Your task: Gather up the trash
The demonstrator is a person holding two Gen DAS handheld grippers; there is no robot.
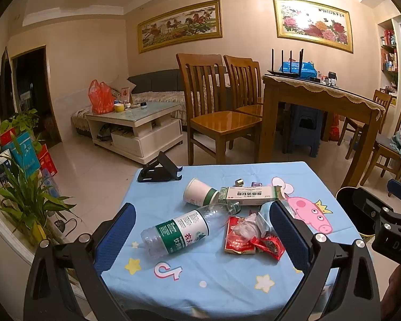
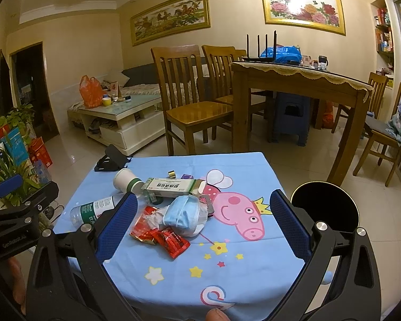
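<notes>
Trash lies on a small table with a blue cartoon cloth (image 1: 227, 289) (image 2: 240, 272). There is an empty plastic bottle (image 1: 181, 231) (image 2: 93, 208) on its side, a paper cup (image 1: 199, 192) (image 2: 127, 179) on its side, a green-and-white carton (image 1: 250, 195) (image 2: 171, 186), a red packet (image 1: 239, 236), red wrappers (image 1: 270, 246) (image 2: 171, 242), crumpled tissue (image 1: 247, 226) and a blue face mask (image 2: 183, 214). My left gripper (image 1: 200, 230) is open, above the bottle and packet. My right gripper (image 2: 201, 219) is open, above the mask and wrappers.
A round black bin (image 2: 324, 204) (image 1: 346, 200) stands on the floor right of the table. A black phone stand (image 1: 159, 172) (image 2: 111, 160) sits at the table's far left corner. Wooden chairs (image 2: 189, 101), a dining table (image 2: 294, 80) and potted plants (image 1: 24, 195) surround it.
</notes>
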